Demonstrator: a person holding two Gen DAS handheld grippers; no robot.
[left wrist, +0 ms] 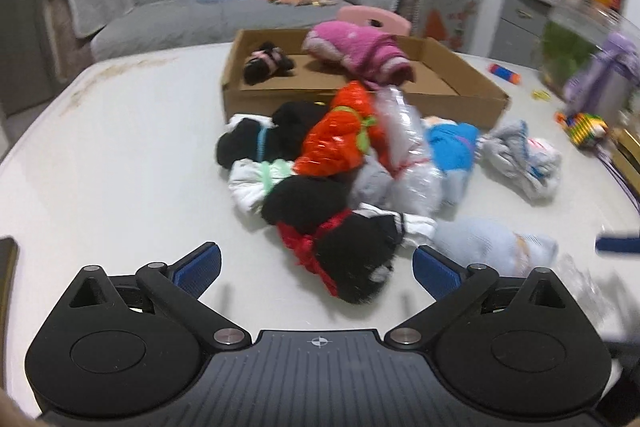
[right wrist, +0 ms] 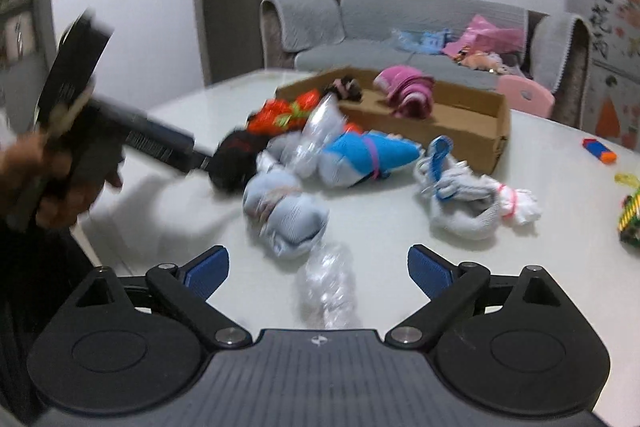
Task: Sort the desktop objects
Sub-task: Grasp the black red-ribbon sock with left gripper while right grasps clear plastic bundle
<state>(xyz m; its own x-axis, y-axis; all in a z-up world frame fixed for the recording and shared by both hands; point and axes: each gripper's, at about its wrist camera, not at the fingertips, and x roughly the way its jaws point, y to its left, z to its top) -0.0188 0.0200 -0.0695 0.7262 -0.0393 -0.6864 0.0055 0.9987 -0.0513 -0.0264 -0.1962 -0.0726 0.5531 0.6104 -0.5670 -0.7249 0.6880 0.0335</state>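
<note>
Left gripper (left wrist: 317, 269): jaws spread wide, nothing between them, poised just above the bench (left wrist: 120, 155).
Black-and-red sock bundle (left wrist: 340, 255): lies on the bench directly ahead of the left gripper, at the near edge of the pile.
Right gripper (right wrist: 318, 269): jaws wide apart, holding nothing.
Clear plastic bag (right wrist: 328, 287): crumpled on the bench between the right gripper's fingers, contact not discernible.
Pale blue sock bundle (right wrist: 286, 219): just beyond the bag, on the bench.
Sock pile (left wrist: 352, 151): black, orange, blue and grey bundles heaped in front of the cardboard box.
Cardboard box (left wrist: 280, 99): open, on the bench behind the pile; contains a pink bundle (left wrist: 356, 53) and a small black bundle (left wrist: 266, 63).
</note>
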